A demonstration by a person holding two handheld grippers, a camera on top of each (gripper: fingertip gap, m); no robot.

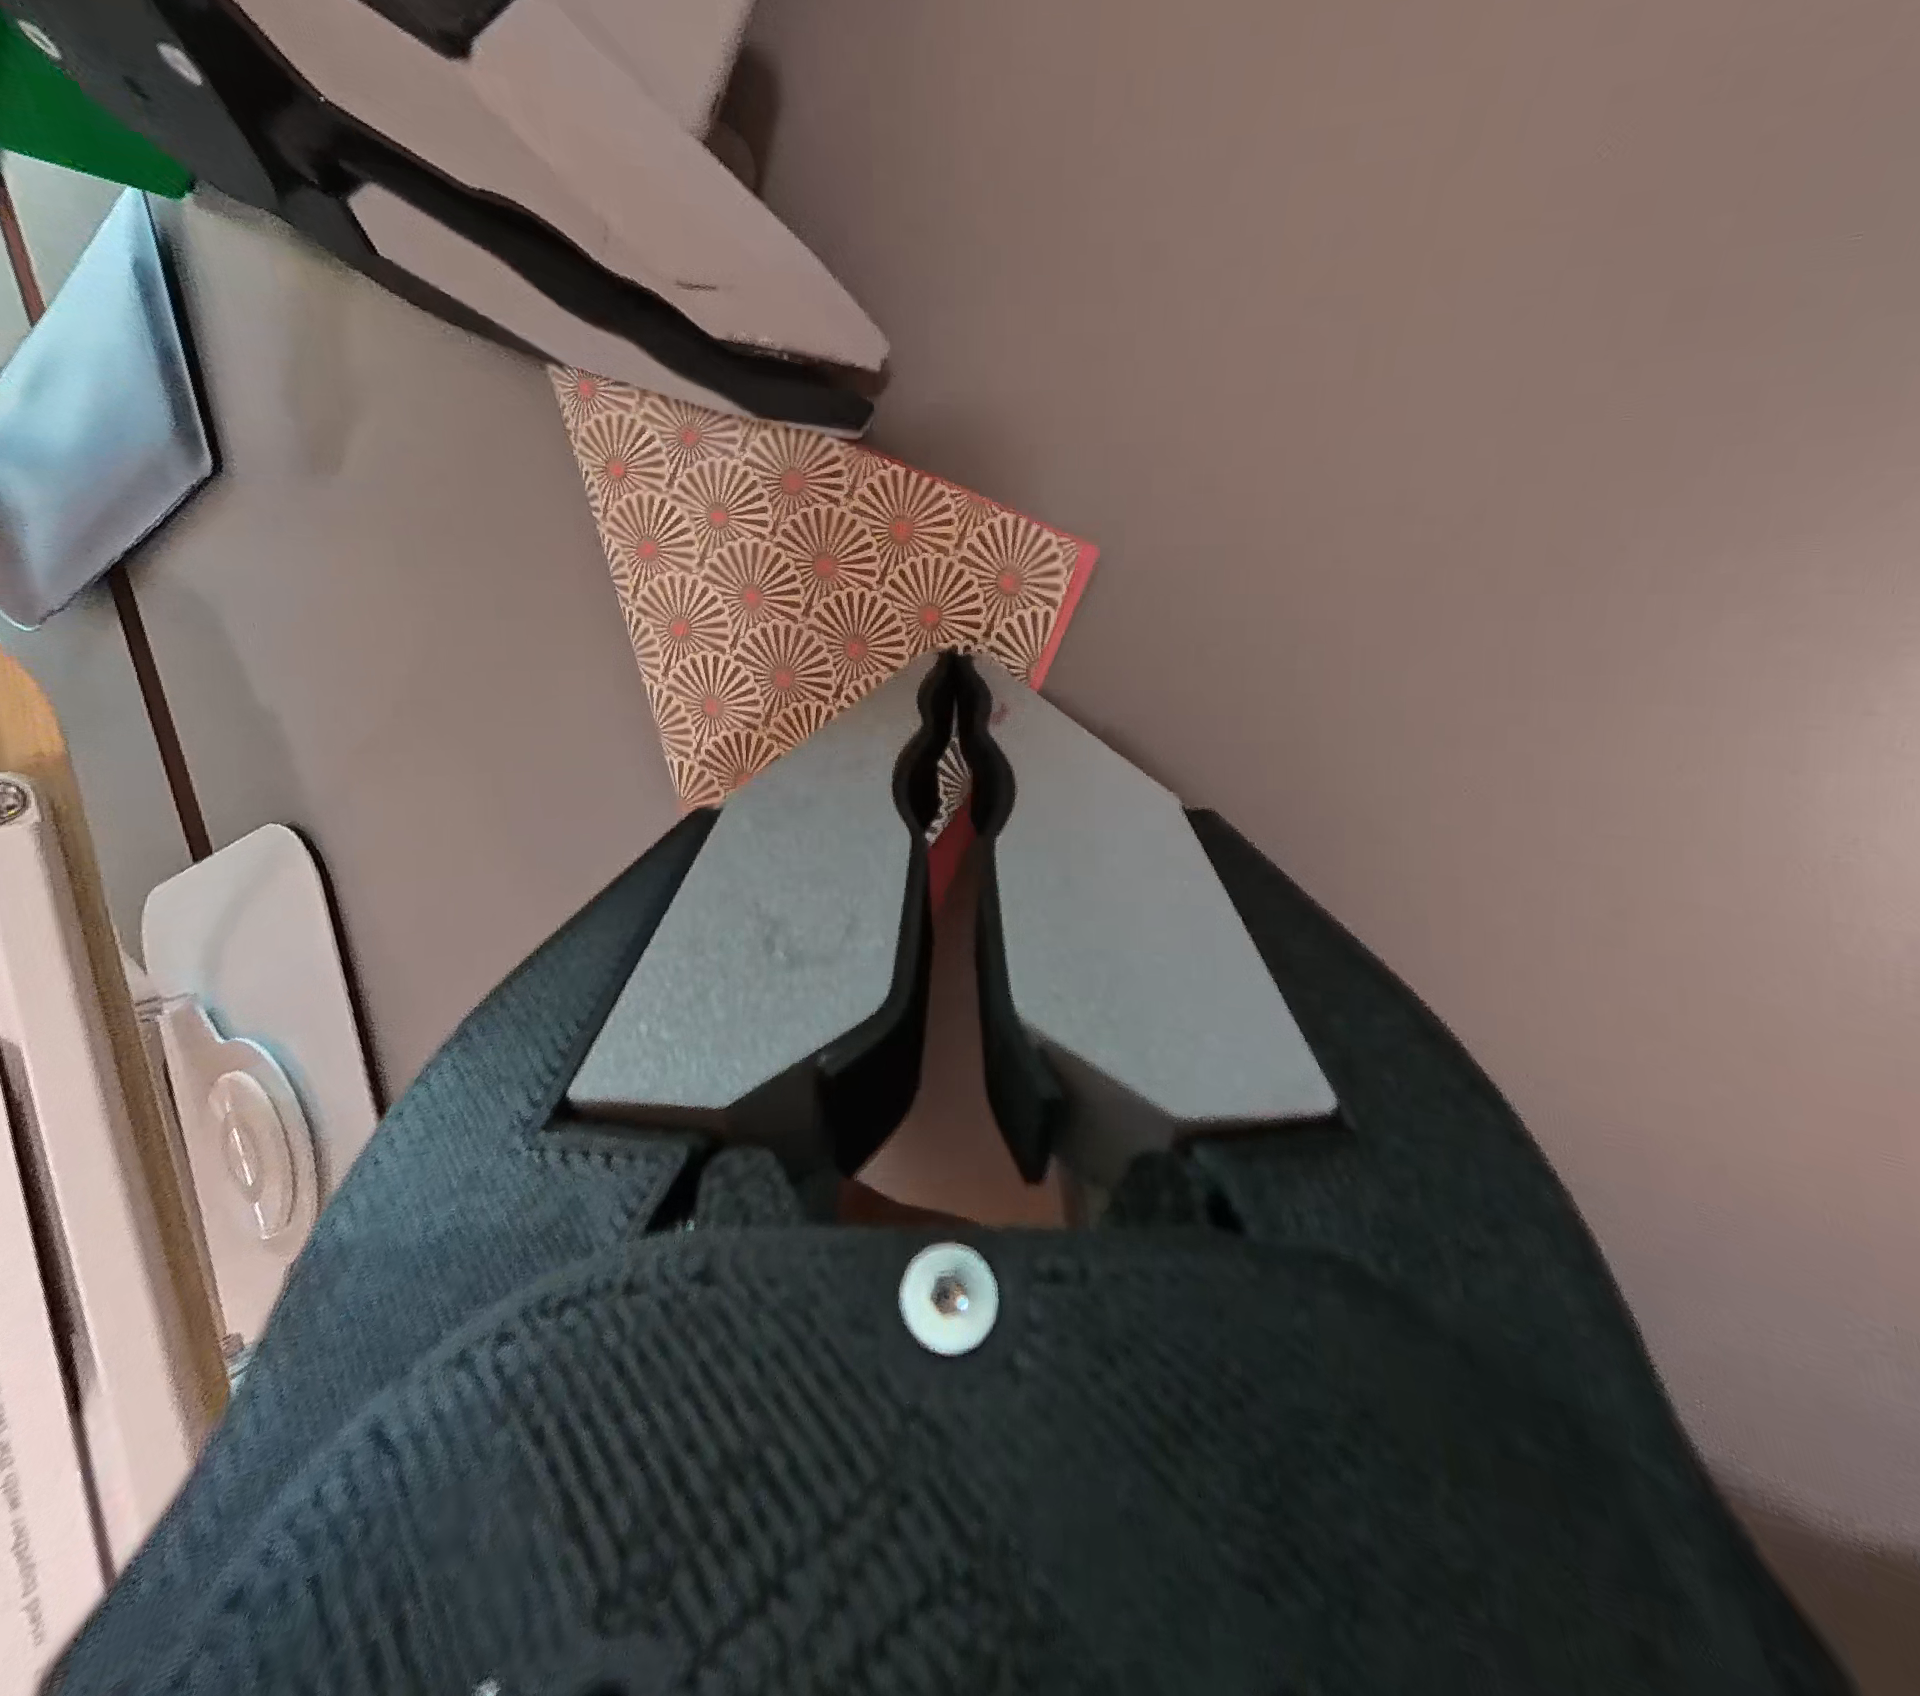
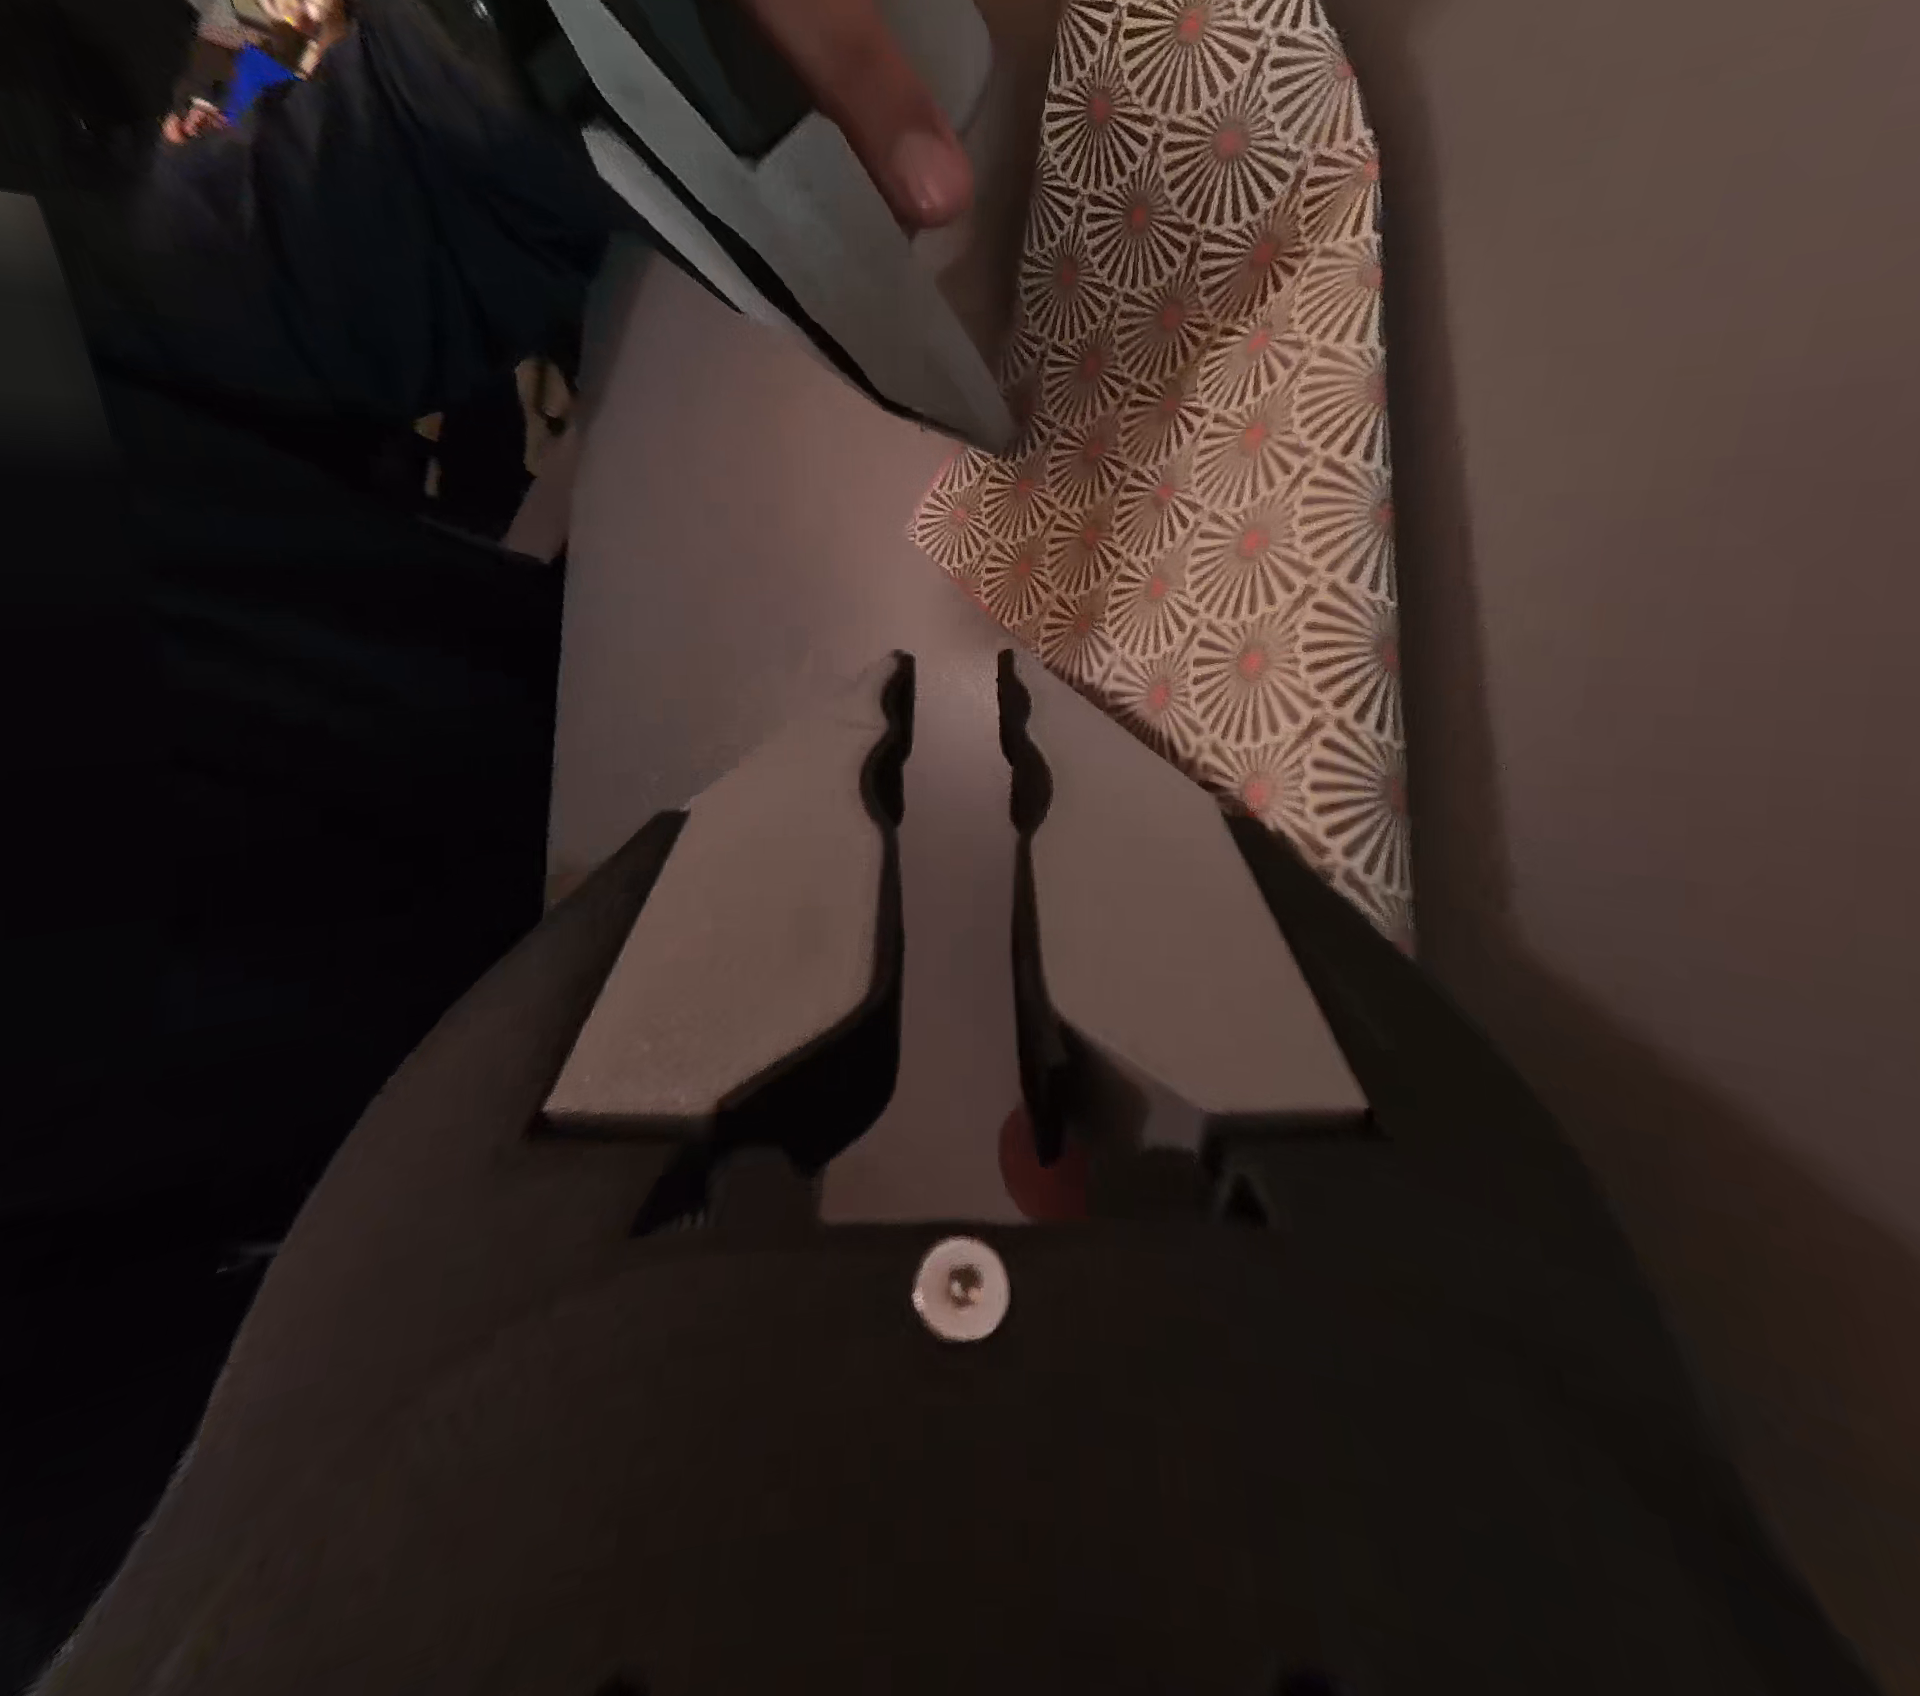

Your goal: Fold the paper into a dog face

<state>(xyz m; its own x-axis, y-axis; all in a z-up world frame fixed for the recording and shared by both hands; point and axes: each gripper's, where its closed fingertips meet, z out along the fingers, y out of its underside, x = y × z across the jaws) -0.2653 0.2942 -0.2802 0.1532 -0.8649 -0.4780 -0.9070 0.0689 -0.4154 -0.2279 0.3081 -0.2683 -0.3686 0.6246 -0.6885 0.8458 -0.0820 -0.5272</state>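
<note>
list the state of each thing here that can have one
paper: folded into a triangle, patterned side out, pink edge showing
left gripper: shut on the paper's edge
right gripper: open by a narrow gap, nothing between its fingers, tips right beside the paper

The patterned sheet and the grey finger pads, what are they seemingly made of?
Patterned sheet: thin paper, probably matte, printed with fan motifs; a plain pink underside shows at its edge. Finger pads: seemingly matte grey plastic or foam with a fine grainy surface; which one is unclear.

Left gripper (image 1: 954, 670) pinched, right gripper (image 2: 954, 670) apparently parted.
</note>
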